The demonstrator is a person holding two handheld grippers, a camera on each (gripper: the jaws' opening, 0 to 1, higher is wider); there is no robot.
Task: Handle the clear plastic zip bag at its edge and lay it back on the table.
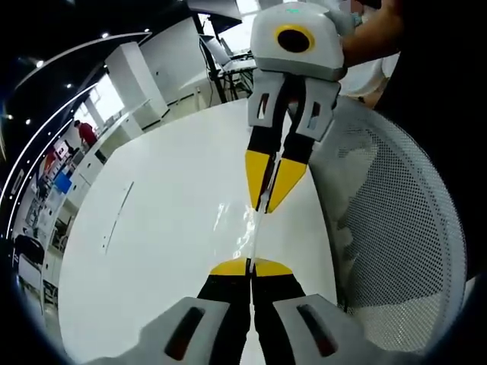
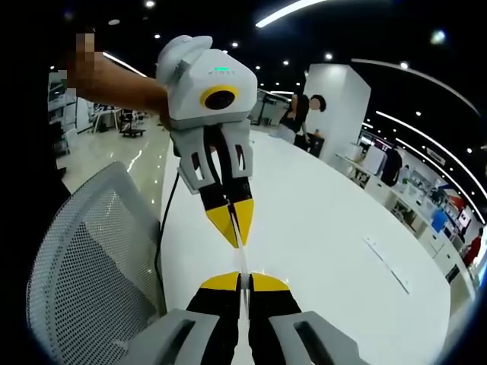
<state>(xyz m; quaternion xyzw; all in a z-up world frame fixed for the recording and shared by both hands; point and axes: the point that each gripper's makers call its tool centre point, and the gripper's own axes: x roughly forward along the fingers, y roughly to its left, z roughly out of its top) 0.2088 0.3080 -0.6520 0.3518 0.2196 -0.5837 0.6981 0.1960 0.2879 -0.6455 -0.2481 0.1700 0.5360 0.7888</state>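
Observation:
The clear plastic zip bag (image 1: 245, 226) is stretched edge-on between my two grippers above the white table (image 1: 152, 228). In the left gripper view my left gripper (image 1: 249, 268) is shut on the bag's near edge. Facing it from above, my right gripper (image 1: 265, 204) pinches the far edge. In the right gripper view the bag (image 2: 242, 257) shows as a thin glinting line. There my right gripper (image 2: 243, 282) is shut on its end, and my left gripper (image 2: 238, 240), held by a hand, grips the opposite end.
A white mesh chair back (image 1: 396, 220) stands close beside the table edge, and it also shows in the right gripper view (image 2: 84, 258). A thin flat strip (image 2: 388, 264) lies on the table. Desks and people stand farther off in the room.

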